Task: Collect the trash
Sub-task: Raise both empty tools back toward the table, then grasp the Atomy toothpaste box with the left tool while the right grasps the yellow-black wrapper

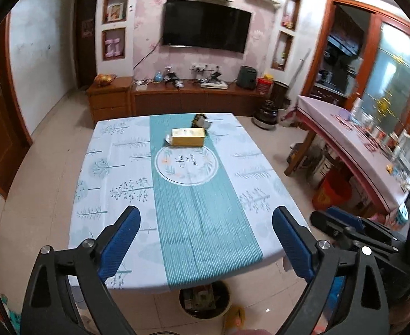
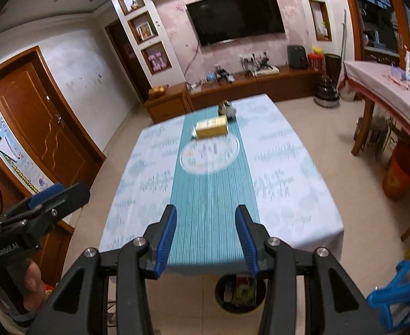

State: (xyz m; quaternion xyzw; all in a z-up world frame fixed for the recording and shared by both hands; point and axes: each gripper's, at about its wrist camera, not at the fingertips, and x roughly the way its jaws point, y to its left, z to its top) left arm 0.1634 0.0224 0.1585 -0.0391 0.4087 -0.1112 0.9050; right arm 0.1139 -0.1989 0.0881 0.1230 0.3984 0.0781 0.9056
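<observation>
A yellow carton box [image 1: 188, 136] lies on the teal runner at the far end of the table [image 1: 115, 167]; it also shows in the right wrist view [image 2: 212, 127]. Behind it sits a small crumpled dark-and-white wrapper [image 1: 202, 120], also in the right wrist view [image 2: 226, 109]. A round bin [image 1: 204, 298] with trash in it stands on the floor under the table's near edge; it also shows in the right wrist view [image 2: 240, 293]. My left gripper [image 1: 206, 223] is open wide and empty above the near edge. My right gripper [image 2: 206, 226] is open and empty there too.
A long side table [image 1: 353, 136] with a pink cloth and clutter stands at the right, an orange bucket [image 2: 402, 174] beneath it. A blue plastic stool [image 2: 400, 298] is at the near right. A TV cabinet [image 1: 188, 97] lines the far wall. A wooden door [image 2: 43, 128] is left.
</observation>
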